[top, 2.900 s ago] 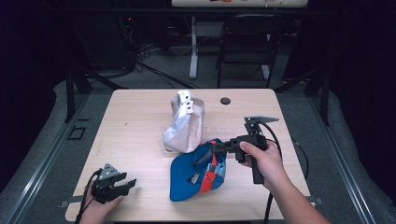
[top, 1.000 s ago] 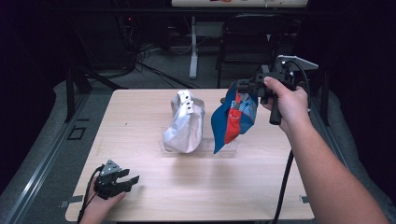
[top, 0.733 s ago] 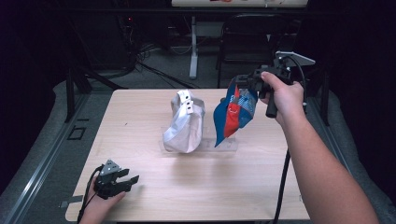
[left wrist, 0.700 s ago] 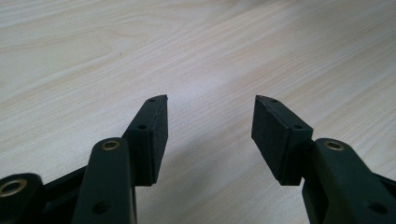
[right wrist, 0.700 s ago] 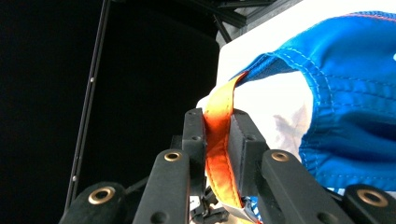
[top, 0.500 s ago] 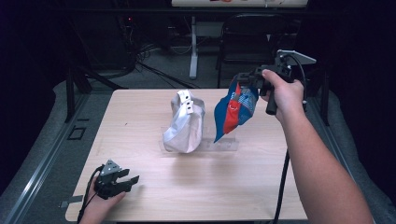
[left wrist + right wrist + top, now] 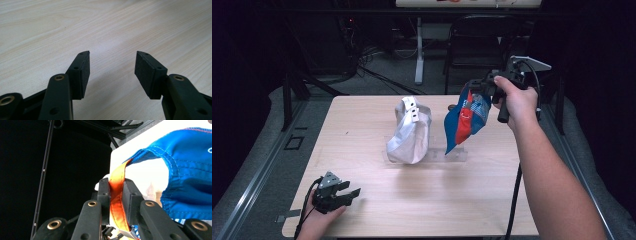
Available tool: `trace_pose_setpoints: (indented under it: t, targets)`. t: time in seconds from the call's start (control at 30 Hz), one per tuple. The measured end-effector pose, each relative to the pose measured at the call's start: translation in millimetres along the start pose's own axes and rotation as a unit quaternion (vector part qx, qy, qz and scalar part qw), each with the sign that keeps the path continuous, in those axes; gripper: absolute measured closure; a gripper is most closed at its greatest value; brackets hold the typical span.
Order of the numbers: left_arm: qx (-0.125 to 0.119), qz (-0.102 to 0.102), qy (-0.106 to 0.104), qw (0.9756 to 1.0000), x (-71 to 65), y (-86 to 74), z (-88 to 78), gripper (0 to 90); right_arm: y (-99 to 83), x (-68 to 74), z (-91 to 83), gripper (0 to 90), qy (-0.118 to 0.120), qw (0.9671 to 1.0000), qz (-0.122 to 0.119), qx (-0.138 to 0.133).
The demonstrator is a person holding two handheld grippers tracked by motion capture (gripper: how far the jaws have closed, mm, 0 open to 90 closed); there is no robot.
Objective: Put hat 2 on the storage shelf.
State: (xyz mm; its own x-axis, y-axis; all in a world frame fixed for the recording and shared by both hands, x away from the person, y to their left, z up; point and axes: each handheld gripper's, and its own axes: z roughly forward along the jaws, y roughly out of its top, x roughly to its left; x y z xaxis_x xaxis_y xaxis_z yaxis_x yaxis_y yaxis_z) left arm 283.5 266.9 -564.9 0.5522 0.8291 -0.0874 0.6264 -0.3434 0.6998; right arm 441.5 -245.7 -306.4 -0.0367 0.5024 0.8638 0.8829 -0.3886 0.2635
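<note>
Up above the far right part of the table (image 7: 492, 210), the right gripper (image 7: 475, 89) holds a blue and red bag (image 7: 464, 120) in the air. Its jaws are pressed tight on the bag's orange strap (image 7: 117, 197), as the right gripper view shows from close by. The bag hangs down from the strap, so its long way runs up and down, and its pointy bottom end is just over the wood. A silver bag (image 7: 409, 132) stands near the middle of the table, just to the left of the hanging bag, and the two do not touch. The left gripper (image 7: 343, 193) rests low at the near left corner, well apart from both bags. Its jaws stand wide with nothing between them, only bare wood. So the right hand is the one close to the work. The far edge and the right edge of the table are near the blue bag. Lots of open wood lies in front of it, toward the person, so I think that is the safe way to bring it down.
</note>
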Motion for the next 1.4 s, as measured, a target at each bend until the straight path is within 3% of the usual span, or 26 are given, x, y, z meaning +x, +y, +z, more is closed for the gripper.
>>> trace_pose_setpoints:
  t: [0.43,0.93,1.4]
  targets:
    - [0.004,0.001,-0.002,1.0000,-0.2,0.3,-0.5,46.5,-4.9,-2.6,12.5,77.9,-0.009,1.0000,-0.002,0.003]
    - [0.006,0.001,-0.002,1.0000,-0.6,0.0,-0.1,46.5,-19.1,-18.5,34.2,77.7,-0.021,0.9990,-0.002,0.038]
    - [0.007,0.001,-0.001,1.0000,-1.0,-0.3,0.0,46.5,-22.0,-23.2,25.8,74.3,-0.014,0.9993,0.000,0.035]
